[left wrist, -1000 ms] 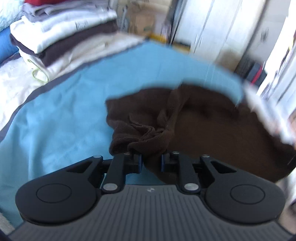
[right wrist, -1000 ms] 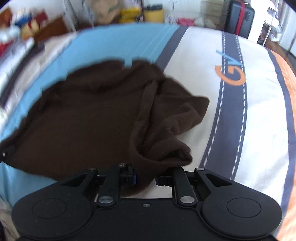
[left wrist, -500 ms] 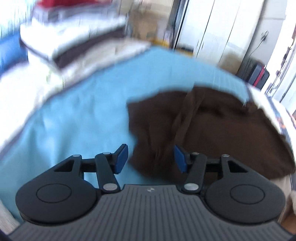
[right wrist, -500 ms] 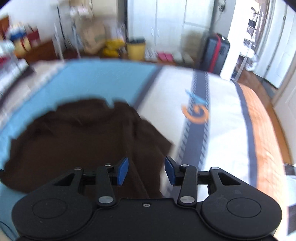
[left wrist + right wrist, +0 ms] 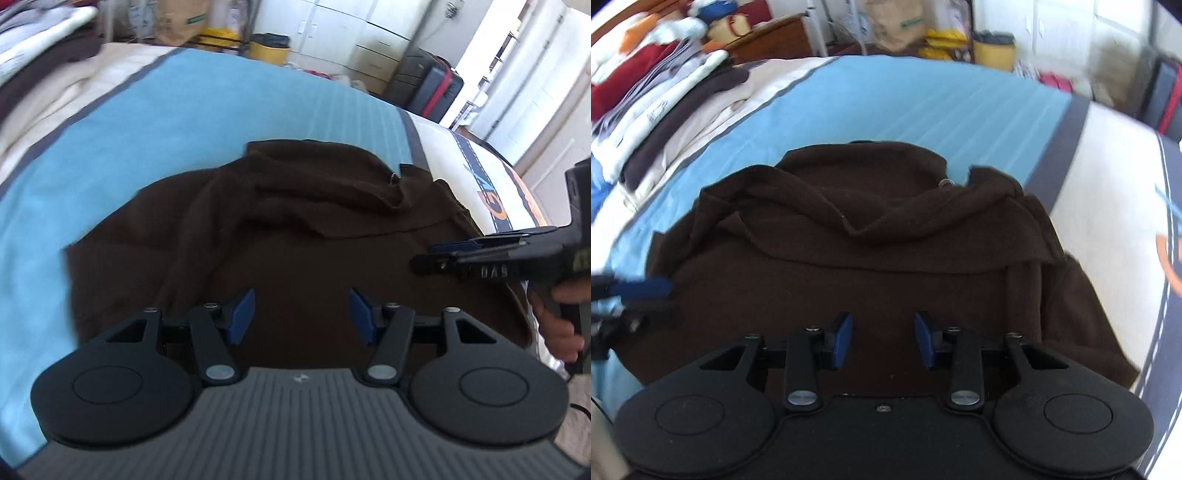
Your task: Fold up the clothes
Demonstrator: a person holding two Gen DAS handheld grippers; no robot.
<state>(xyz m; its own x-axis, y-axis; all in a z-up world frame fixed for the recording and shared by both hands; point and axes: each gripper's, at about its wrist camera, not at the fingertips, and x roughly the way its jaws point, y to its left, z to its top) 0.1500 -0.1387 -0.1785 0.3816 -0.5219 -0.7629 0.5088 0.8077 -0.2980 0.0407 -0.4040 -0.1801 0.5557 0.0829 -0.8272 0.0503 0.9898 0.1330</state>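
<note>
Dark brown knitted garment (image 5: 886, 266): lies spread on the bed, partly on the light blue panel and partly on the cream panel of the cover; a fold of it runs across the far half, with a small metal ring at the far edge.
Left gripper with blue pads (image 5: 302, 315): jaws spread, nothing between the pads; it hangs above the near part of the garment. Its jaws have just been opening; a second ago they pinched a bunch of the brown cloth.
Right gripper with blue pads (image 5: 882, 339): jaws apart, pads free of the cloth, above the near edge of the garment. It had a pinch on the cloth a second ago, opened, then narrowed a little.
Hand (image 5: 557, 321): seen at the right edge of the left wrist view, wrapped round the right gripper's handle.
Garment versus earlier: then it was bunched and lifted towards both grippers; now it lies flatter, released.
Striped bed cover (image 5: 923, 107): blue, grey and cream bands, with an orange and blue road print on the cream side.
Stack of folded clothes (image 5: 665, 110): white, dark brown, cream and red layers, far left on the bed, well apart from the garment.
Yellow bucket (image 5: 993, 51): on the floor past the bed; contents cannot be told.
Black suitcase with red strap (image 5: 432, 88): stands by the white cupboards.
</note>
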